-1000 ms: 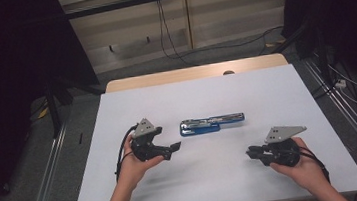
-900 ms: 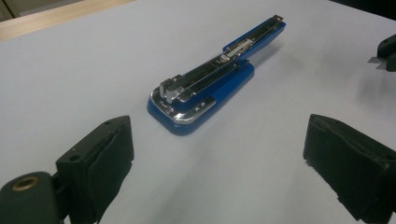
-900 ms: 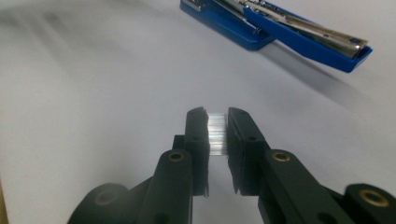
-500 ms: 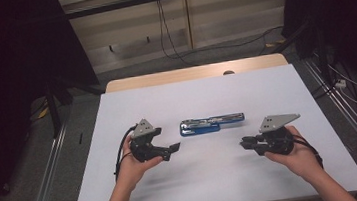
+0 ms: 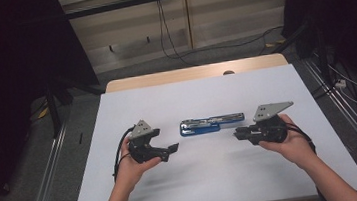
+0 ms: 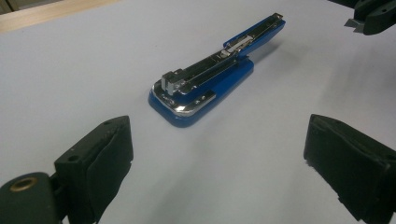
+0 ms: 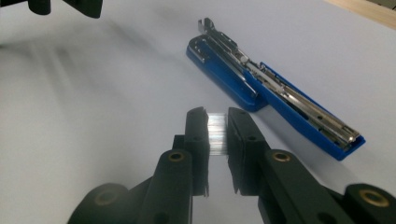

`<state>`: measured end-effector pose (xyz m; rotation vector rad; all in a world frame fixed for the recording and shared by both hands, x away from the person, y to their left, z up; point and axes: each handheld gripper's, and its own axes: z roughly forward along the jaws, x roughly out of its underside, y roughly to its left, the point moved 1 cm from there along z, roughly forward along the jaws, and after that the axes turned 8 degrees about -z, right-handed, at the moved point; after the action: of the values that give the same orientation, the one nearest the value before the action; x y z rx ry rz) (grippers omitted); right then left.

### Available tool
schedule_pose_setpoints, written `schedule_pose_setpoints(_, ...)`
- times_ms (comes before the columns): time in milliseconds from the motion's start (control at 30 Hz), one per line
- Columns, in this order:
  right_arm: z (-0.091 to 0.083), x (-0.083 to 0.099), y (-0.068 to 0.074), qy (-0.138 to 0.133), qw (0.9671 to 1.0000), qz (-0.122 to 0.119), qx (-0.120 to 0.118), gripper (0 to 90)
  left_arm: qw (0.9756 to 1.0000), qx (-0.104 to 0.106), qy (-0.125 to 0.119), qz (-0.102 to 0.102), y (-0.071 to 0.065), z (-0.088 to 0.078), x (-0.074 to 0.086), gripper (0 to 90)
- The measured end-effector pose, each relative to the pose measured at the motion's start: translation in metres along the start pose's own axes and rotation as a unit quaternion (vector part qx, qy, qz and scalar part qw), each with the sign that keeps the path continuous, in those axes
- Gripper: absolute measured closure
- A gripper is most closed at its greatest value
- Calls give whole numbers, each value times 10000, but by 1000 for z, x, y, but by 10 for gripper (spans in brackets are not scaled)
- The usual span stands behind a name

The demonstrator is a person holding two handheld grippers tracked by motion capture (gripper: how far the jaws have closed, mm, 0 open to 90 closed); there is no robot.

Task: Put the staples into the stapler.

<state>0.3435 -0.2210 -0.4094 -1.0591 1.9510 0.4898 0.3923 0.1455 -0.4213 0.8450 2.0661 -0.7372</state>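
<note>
Right gripper (image 7: 217, 122) pinches a strip of staples (image 7: 217, 133) and has moved left toward the open blue stapler (image 5: 211, 124) at table centre, likely to load it. Left gripper (image 5: 164, 150) stays put, jaws wide, empty.

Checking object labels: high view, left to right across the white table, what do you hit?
left gripper (jaws wide open) → blue stapler, opened out flat → right gripper, shut on a strip of staples.
</note>
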Motion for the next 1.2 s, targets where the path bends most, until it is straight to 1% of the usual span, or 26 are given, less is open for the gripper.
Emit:
schedule_pose_setpoints(33, 1, -2, -1, -14, 10000, -9, -22, 792, 10000, 0, -7, 9, 0, 0, 0, 84)
schedule_pose_setpoints(67, 2, -2, -2, -13, 10000, -36, -38, 792, 10000, 12, -27, -40, 0, 0, 0, 83)
schedule_pose_setpoints(133, 4, -4, -3, -2, 10000, -70, -63, 792, 10000, -6, -15, -22, 1, 0, 0, 83)
schedule_pose_setpoints(267, 9, -8, -7, -7, 9998, -133, -143, 792, 10000, 14, -33, -75, 1, 0, 0, 83)
schedule_pose_setpoints(633, 20, -17, -19, -74, 9993, -232, -299, 793, 10000, -18, -26, -58, 2, -2, 1, 83)
schedule_pose_setpoints(700, 22, -19, -21, -42, 9992, -298, -255, 792, 9999, -9, -51, -117, 2, -2, 1, 84)
schedule_pose_setpoints(733, 23, -19, -22, -38, 9992, -291, -286, 792, 9999, -13, -46, -128, 2, -2, 1, 83)
schedule_pose_setpoints(1033, 29, -27, -29, -91, 9987, -344, -360, 792, 9999, -33, -12, -95, 3, -2, 2, 83)
schedule_pose_setpoints(1067, 30, -27, -29, -102, 9987, -350, -363, 793, 9999, -23, -9, -132, 2, -2, 2, 83)
schedule_pose_setpoints(1200, 32, -30, -32, -117, 9985, -377, -381, 792, 9999, -47, 16, -127, 3, -2, 3, 82)
